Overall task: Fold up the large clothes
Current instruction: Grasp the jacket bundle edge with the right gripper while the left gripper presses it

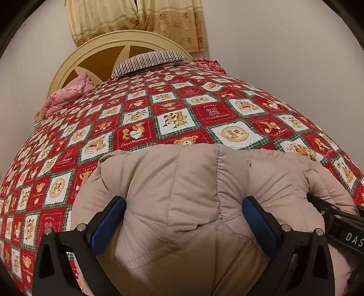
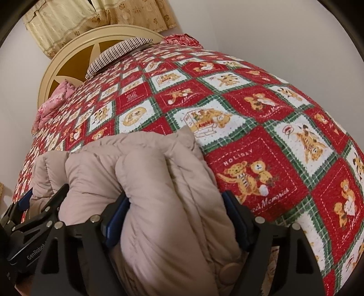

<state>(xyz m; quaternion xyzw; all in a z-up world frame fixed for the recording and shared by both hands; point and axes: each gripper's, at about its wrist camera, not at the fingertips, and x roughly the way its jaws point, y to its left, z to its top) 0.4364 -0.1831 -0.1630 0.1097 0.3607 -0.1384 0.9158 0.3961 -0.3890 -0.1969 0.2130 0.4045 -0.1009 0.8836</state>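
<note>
Nearest, left gripper (image 1: 184, 218): fingers spread wide, puffy coat (image 1: 182, 193) between them, pads apart from it.
Right gripper (image 2: 174, 218): pads pressing a coat fold.
Coat: bunched on quilt (image 1: 159, 109), 6 o'clock.
Headboard (image 1: 95, 57), curtain (image 1: 159, 20): 12 o'clock.

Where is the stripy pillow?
The striped pillow lies at the far end of the bed, leaning on the round headboard, right of the pink blanket; both views show it.
</note>
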